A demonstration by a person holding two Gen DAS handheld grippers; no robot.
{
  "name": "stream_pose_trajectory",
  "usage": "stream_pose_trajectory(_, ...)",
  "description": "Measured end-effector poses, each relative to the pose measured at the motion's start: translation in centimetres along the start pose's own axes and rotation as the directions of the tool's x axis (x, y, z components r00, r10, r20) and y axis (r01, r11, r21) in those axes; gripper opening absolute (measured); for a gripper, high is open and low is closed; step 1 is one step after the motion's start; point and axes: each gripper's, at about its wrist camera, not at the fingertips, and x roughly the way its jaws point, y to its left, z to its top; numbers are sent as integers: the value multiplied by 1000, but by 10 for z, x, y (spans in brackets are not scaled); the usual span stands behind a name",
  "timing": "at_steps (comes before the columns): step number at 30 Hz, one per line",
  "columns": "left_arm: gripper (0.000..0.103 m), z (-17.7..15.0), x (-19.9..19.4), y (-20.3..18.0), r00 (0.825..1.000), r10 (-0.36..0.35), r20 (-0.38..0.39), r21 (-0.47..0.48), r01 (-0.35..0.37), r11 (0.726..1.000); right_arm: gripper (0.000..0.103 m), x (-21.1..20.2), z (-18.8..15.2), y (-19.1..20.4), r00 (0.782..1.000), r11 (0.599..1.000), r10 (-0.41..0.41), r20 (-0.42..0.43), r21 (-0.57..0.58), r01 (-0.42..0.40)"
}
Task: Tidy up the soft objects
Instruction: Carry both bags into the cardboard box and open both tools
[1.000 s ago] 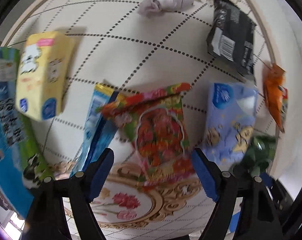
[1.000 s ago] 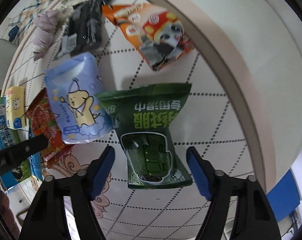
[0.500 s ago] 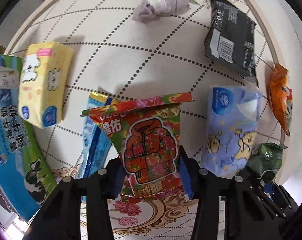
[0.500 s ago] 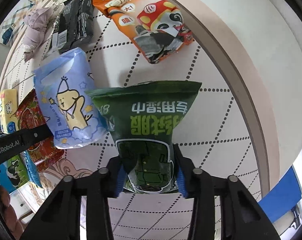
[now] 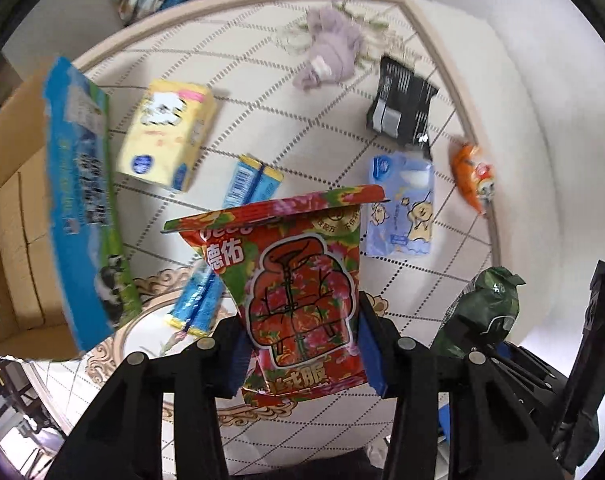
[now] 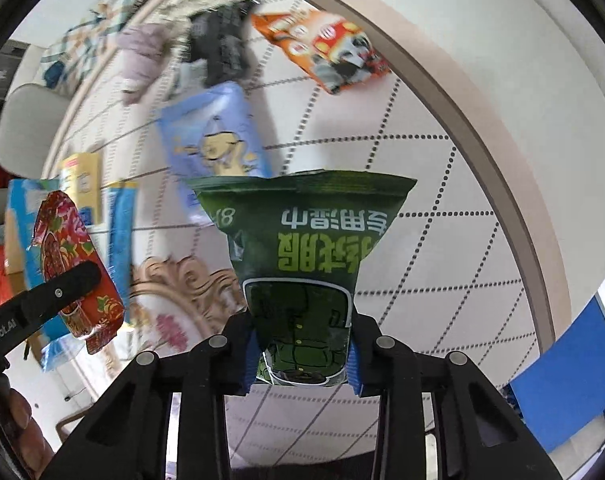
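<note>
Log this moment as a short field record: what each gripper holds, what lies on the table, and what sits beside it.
left gripper: shut on red floral pouch, lifted off the table
right gripper: shut on green pouch
table: yellow tissue pack, light blue pack, black packet, orange snack bag, lilac plush
beside table: cardboard box

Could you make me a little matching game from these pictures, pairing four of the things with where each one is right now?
Things:
1. red floral pouch
2. dark green pouch
3. purple plush toy
4. orange snack bag

Places:
A. lying by the table's curved rim
B. pinched in the right gripper
C. lying at the table's far side, next to a black packet
D. pinched in the left gripper

Pairs: 1-D, 2-B, 3-C, 4-A
</note>
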Motion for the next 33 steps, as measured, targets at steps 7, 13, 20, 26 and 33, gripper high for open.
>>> stream_pose_trajectory(7,43,25,-60,54,992,-51,117,-33,55,998,36,-59,3,34,996,993,74,51,-98,-68)
stream_pose_trajectory(13,43,27,-123,114,979,-29,201,-61,42,997,36,-142,-1,149,986,947,155,62,-293,-130)
stream_pose_trajectory(20,43,29,-151,241,971,38,234,-190,7,982,36,-148,-10,302,974,866,227,5,-458,-199)
stream_pose_trajectory(26,43,45,-125,345,983,64,171,-250,-20,968,36,-97,-7,430,984,829,173,-36,-535,-165)
stream_pose_trajectory(33,43,76,-55,410,998,-40,53,-291,54,955,36,-7,4,509,995,826,61,-83,-556,-97)
